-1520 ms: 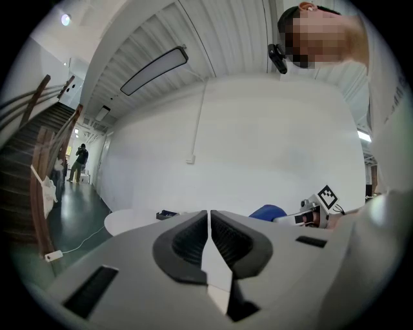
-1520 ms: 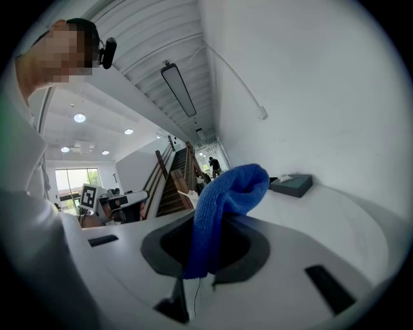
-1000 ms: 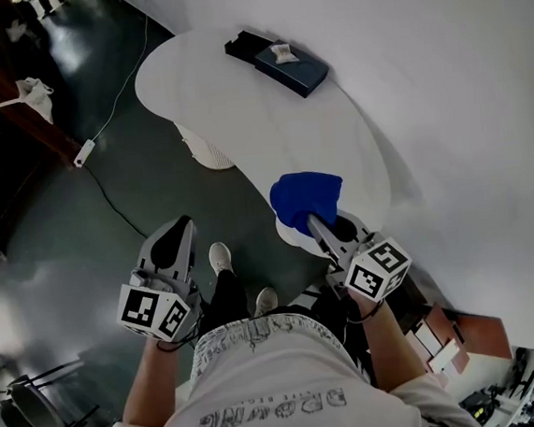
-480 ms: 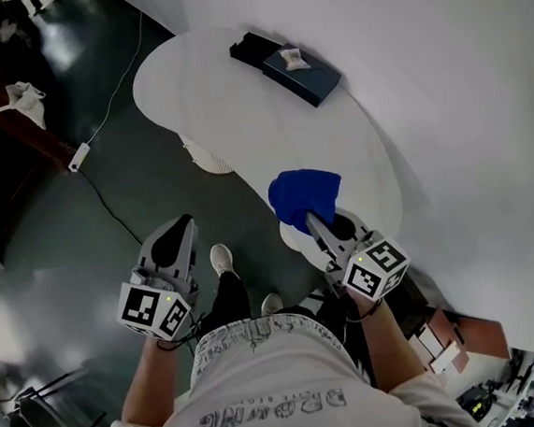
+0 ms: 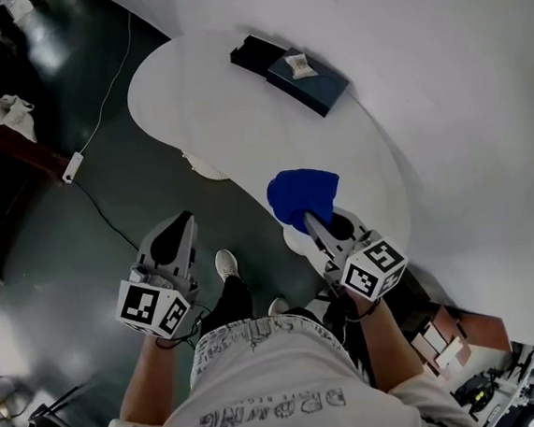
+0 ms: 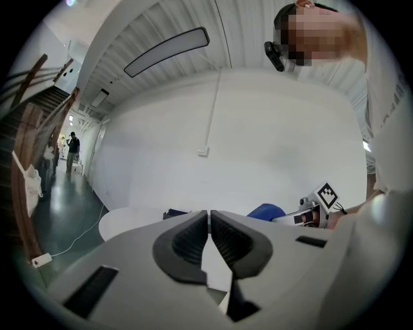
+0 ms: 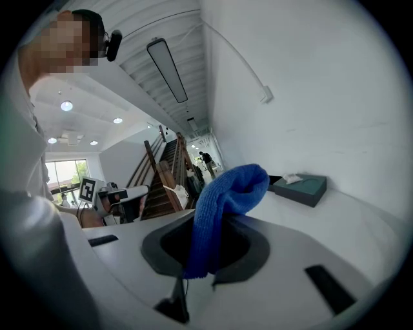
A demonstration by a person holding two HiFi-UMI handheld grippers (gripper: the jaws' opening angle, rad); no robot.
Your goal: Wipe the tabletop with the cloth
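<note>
The blue cloth hangs bunched over the near end of the white tabletop. My right gripper is shut on the cloth, which stands up from between its jaws. My left gripper hovers over the dark floor to the left of the table, jaws shut with nothing between them. In the left gripper view its jaws meet at the tips, and the cloth and the right gripper's marker cube show beyond.
A dark teal box with a small white crumpled thing on it lies at the table's far side by the white wall; it also shows in the right gripper view. A white cable with a power strip runs over the floor. The person's shoes stand below.
The head view has drifted a little, so the table and box sit slightly farther right. Both grippers keep their places and the cloth stays held.
</note>
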